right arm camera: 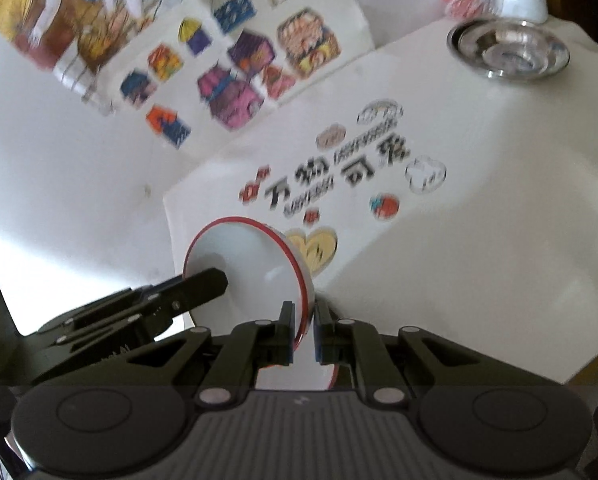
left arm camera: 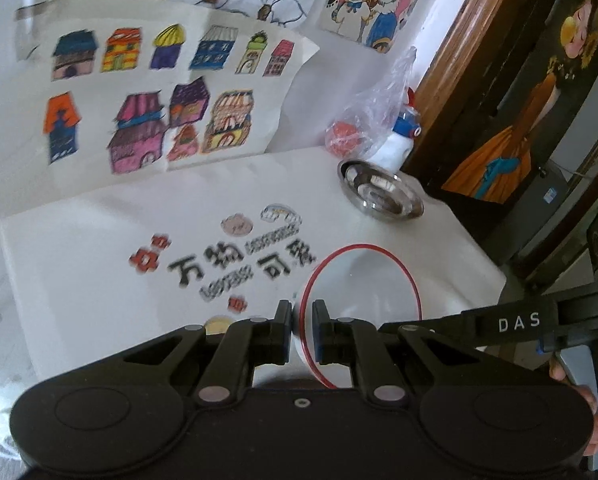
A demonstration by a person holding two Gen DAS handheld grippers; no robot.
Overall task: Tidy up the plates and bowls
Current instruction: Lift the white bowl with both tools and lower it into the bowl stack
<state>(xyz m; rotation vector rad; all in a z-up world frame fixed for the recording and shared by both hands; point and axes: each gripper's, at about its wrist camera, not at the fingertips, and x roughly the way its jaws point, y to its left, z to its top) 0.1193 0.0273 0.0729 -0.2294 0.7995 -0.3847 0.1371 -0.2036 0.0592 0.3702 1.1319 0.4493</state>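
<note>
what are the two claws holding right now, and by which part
Both hold the same white bowl with a red rim: the left claw and the right claw each pinch its rim, on opposite sides.

Left hand-held gripper (left arm camera: 302, 322) clamped on red-rimmed white bowl (left arm camera: 369, 280), steel dish (left arm camera: 381, 196) beyond.

Both wrist cameras look steeply down from close above the white counter (left arm camera: 99, 264) (each over its own gripper), sharing the steel dish (left arm camera: 381, 196) at upper right.
</note>
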